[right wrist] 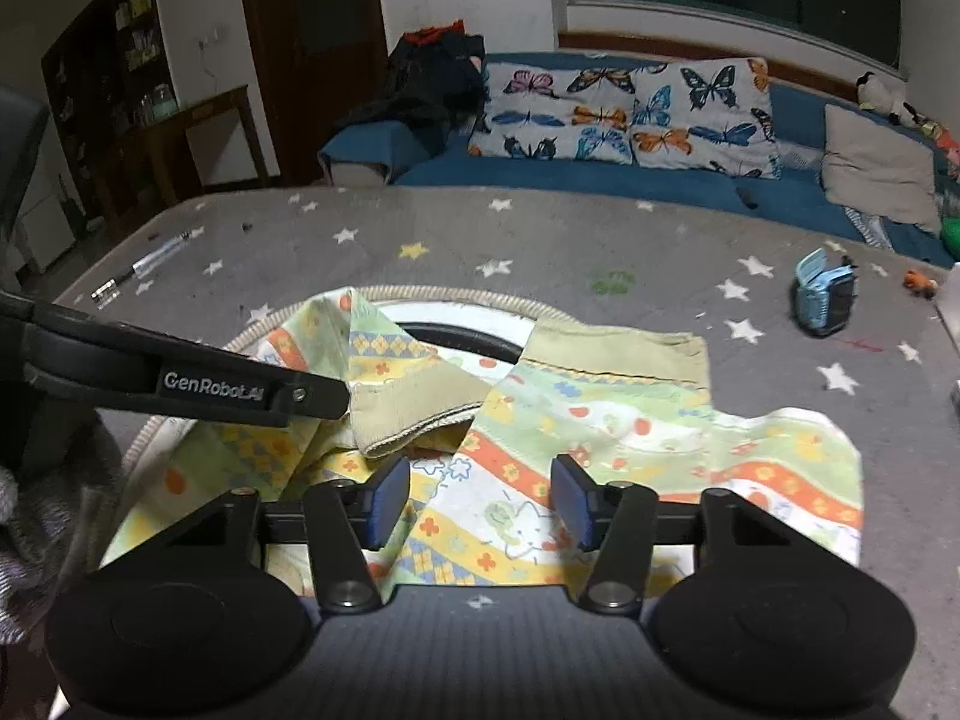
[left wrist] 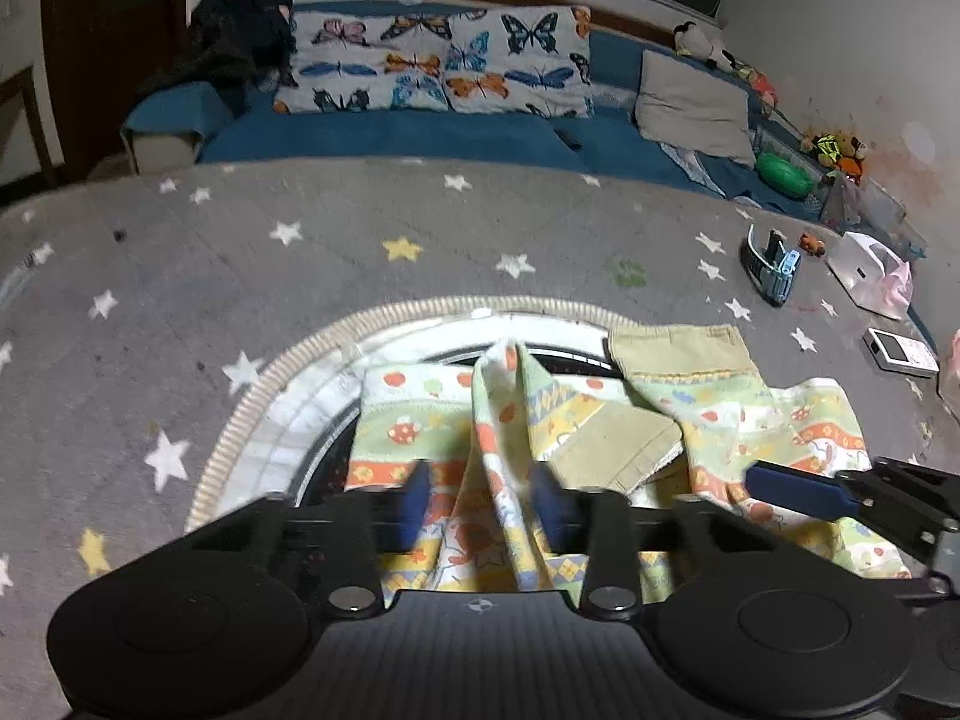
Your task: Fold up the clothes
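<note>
While the patterned children's trousers (right wrist: 600, 438) lie crumpled over a round rimmed mat (left wrist: 288, 360) on the star-print grey carpet (left wrist: 240, 252), the left gripper (left wrist: 483, 501) stands narrowed around a raised ridge of the fabric, though pad contact cannot be confirmed; the right gripper (right wrist: 480, 501) hovers half open above the cloth, gripping nothing. A shallow pinch on that ridge could slip free, or gather a second layer and drag the garment into a bunch. The folded-over tan waistband (right wrist: 414, 408) lies between the two tools and may snag. A blue toy (right wrist: 825, 297), well apart on the carpet, and the butterfly cushions (right wrist: 624, 114) on the blue sofa (right wrist: 540, 177) pose no obstruction.
</note>
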`<state>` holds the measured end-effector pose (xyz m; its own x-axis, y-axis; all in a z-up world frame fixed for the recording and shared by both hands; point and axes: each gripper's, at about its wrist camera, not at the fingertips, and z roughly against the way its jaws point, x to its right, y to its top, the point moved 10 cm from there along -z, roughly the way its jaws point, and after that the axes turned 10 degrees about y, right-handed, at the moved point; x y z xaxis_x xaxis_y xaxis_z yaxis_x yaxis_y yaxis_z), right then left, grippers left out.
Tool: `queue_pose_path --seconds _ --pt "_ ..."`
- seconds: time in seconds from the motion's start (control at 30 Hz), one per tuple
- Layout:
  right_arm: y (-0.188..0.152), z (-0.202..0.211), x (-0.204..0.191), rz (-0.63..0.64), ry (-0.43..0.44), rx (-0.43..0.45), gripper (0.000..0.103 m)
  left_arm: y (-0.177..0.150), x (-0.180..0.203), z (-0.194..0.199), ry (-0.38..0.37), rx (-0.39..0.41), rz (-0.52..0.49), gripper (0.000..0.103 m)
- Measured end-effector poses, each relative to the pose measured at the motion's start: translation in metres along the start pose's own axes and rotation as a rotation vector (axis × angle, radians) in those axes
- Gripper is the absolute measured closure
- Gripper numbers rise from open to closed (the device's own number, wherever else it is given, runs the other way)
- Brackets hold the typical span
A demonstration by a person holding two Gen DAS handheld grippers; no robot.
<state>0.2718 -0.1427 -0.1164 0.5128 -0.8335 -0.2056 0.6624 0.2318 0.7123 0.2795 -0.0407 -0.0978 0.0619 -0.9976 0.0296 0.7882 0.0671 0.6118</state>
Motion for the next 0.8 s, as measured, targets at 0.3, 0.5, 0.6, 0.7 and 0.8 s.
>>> queue_pose_path --seconds 0.3,0.5,0.6,0.7,0.8 --pt "-0.008 0.0 0.012 -0.017 -0.046 -0.002 0.099 -0.002 -0.009 0.027 -0.025 0.072 0.022 0.099" --pt "-0.008 0.042 0.024 -0.024 -0.098 0.078 0.1 -0.004 -0.035 0.068 0.014 0.167 0.056 0.099" --pt "-0.01 0.075 0.033 -0.043 -0.126 0.131 0.101 -0.012 -0.057 0.092 0.035 0.206 0.097 0.099" --pt "-0.016 0.105 0.04 -0.062 -0.145 0.171 0.101 -0.026 -0.08 0.115 0.056 0.236 0.139 0.099" --pt "-0.023 0.13 0.045 -0.061 -0.169 0.195 0.101 -0.046 -0.103 0.132 0.084 0.252 0.176 0.099"
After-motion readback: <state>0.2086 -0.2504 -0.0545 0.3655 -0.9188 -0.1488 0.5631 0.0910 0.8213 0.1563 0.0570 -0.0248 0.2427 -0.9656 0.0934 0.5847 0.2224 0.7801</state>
